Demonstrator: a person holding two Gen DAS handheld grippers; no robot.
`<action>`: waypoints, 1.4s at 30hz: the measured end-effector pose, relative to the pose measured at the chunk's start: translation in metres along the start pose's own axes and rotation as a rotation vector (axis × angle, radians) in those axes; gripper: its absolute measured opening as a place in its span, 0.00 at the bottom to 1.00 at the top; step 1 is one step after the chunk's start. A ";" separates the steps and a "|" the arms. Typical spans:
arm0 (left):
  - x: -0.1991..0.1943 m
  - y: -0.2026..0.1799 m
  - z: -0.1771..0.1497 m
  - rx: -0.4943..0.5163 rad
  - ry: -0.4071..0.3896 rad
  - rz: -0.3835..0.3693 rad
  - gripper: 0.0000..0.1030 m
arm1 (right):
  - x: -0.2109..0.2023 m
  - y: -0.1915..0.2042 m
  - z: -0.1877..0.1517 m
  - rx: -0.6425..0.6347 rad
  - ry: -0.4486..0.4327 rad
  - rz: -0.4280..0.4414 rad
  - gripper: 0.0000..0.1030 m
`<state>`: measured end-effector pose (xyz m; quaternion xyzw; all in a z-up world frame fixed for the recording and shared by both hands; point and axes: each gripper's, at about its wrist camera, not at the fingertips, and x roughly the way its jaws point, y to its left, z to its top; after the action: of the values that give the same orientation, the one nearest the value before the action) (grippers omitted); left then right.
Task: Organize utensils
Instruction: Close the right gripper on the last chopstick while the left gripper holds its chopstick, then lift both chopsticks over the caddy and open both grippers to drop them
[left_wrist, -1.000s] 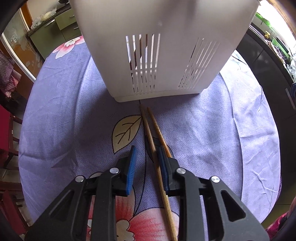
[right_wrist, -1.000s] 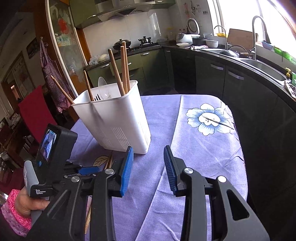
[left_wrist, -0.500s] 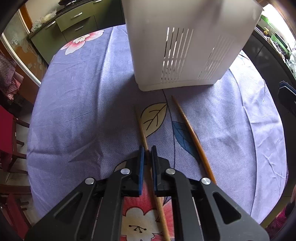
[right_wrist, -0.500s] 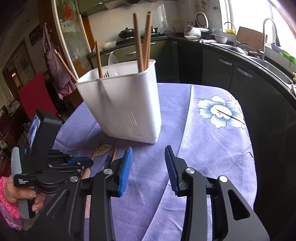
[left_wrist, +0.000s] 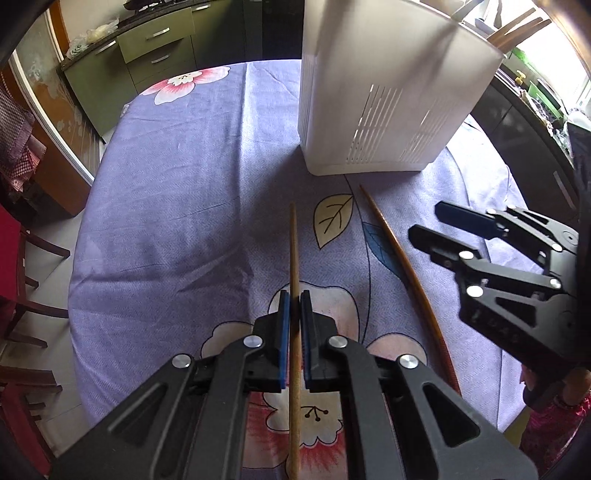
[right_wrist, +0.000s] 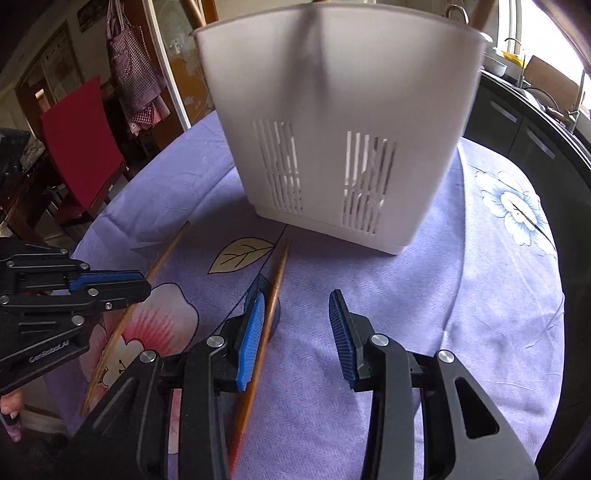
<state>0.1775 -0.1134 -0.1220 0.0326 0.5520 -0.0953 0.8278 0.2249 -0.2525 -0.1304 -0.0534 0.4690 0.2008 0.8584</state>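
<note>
Left claw (left_wrist: 294, 308) pinches one chopstick (left_wrist: 294, 243) just off the cloth (left_wrist: 166, 206); right claw (right_wrist: 295, 325) hangs spread over the other chopstick (right_wrist: 275, 284). Beyond stands the bin (left_wrist: 384, 92), so next I must lift, tip upright and drop in.

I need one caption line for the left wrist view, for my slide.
Left gripper shut on one chopstick; second chopstick lies beside the open right gripper, before the white utensil holder.

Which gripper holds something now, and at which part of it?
The left gripper is shut on one chopstick, around mid-length. The right gripper is open, holding nothing; the other chopstick lies between its jaws.
</note>
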 end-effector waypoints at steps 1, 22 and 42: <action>-0.003 0.000 -0.001 0.001 -0.006 -0.005 0.05 | 0.004 0.004 0.001 -0.009 0.010 -0.003 0.36; -0.035 0.012 -0.008 -0.004 -0.063 -0.047 0.05 | 0.035 0.028 0.010 -0.046 0.076 -0.043 0.20; -0.056 0.006 -0.007 0.026 -0.106 -0.065 0.05 | -0.062 -0.006 0.001 0.082 -0.141 0.036 0.06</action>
<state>0.1512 -0.1000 -0.0733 0.0202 0.5067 -0.1311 0.8519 0.1981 -0.2757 -0.0796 0.0044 0.4162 0.2003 0.8869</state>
